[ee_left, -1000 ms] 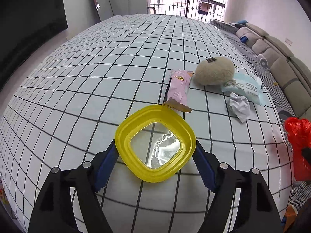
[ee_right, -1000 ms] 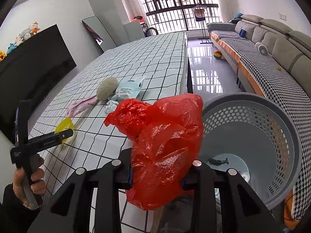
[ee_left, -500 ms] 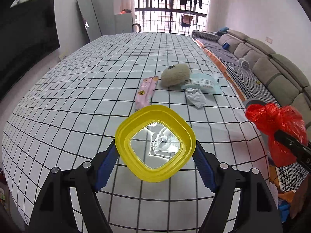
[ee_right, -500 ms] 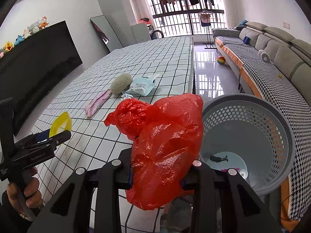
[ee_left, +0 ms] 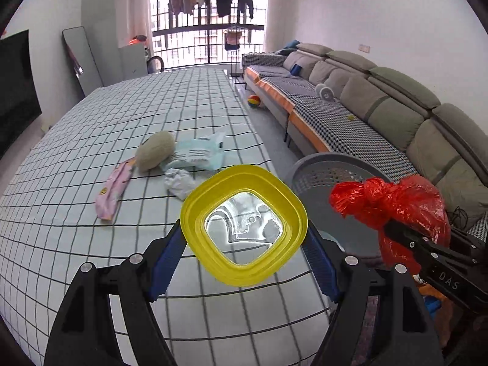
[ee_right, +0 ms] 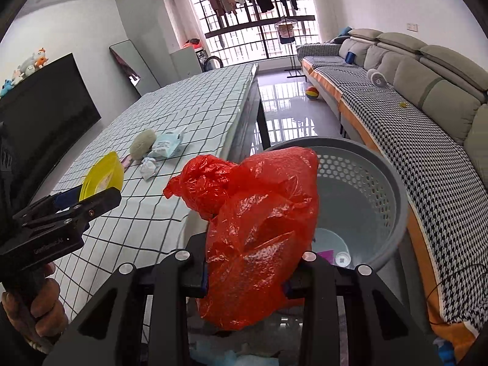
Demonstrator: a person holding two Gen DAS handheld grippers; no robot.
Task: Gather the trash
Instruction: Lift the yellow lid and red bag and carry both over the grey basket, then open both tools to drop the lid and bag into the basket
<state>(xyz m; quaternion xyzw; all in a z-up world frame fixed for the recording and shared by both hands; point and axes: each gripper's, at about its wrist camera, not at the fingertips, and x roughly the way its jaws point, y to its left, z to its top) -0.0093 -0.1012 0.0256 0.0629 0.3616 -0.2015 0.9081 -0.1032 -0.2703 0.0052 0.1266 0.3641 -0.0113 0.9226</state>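
Two tools are both loaded. The left tool (ee_left: pixel 244 244) grasps a yellow plastic lid (ee_left: pixel 243 225) (clear window in its centre) between its blue pads, held above the near edge of the checked table (ee_left: pixel 91 238). The right tool (ee_right: pixel 247 274) is clenched on a crumpled red plastic bag (ee_right: pixel 253 228), which hangs in front of the grey perforated basket (ee_right: pixel 393 195) standing on the floor between the table and the sofa (ee_right: pixel 427 97). In the left wrist view the red bag shows at the right, over the basket's rim.

Left on the table, close together: a pink wrapper (ee_left: pixel 113 187), a beige fuzzy ball (ee_left: pixel 154 150) touching a light blue packet (ee_left: pixel 196 154), and a crumpled white paper (ee_left: pixel 178 182) just in front of them. A hand (ee_right: pixel 36 308) grips the left tool's handle at the lower left of the right wrist view.
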